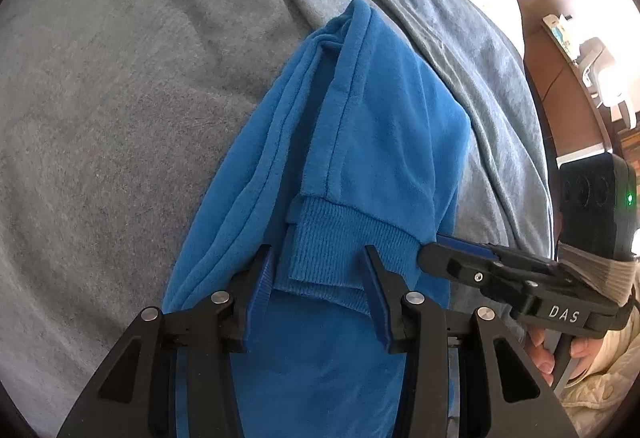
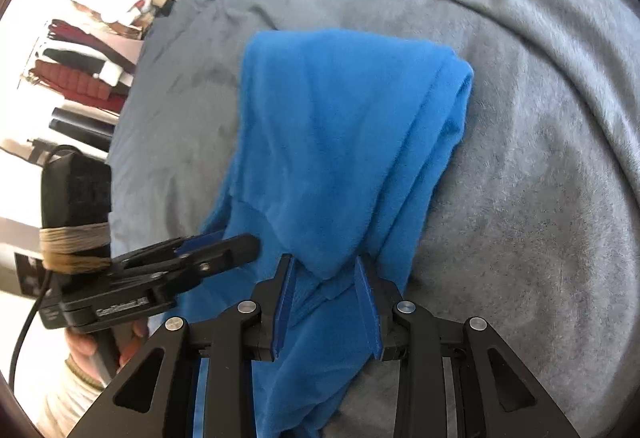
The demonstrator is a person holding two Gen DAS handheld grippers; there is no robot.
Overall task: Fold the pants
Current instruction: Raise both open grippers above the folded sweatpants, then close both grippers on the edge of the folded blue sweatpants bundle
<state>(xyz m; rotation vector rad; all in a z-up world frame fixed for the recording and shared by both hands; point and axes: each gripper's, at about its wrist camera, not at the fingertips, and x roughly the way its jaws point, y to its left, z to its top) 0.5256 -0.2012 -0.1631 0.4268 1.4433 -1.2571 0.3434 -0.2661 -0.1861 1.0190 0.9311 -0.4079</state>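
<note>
Blue fleece pants (image 1: 380, 118) lie folded lengthwise on a grey blanket (image 1: 120, 78), their far end doubled over. My left gripper (image 1: 317, 250) is shut on the near end, with the ribbed cuff (image 1: 332, 234) caught between its pads. In the right wrist view the same pants (image 2: 340, 118) run away from my right gripper (image 2: 323, 260), which is shut on a bunched corner of the cloth. Both grippers sit side by side at the near end: the right gripper (image 1: 430, 252) shows at the cloth's right edge, and the left gripper (image 2: 248, 242) shows at its left edge.
The grey blanket (image 2: 520, 198) covers the bed with long wrinkles at the far side. Shelves of stacked clothes (image 2: 92, 38) stand beyond the bed's left edge. Wooden furniture (image 1: 560, 78) stands to the right. A person's hand (image 1: 540, 354) grips the right handle.
</note>
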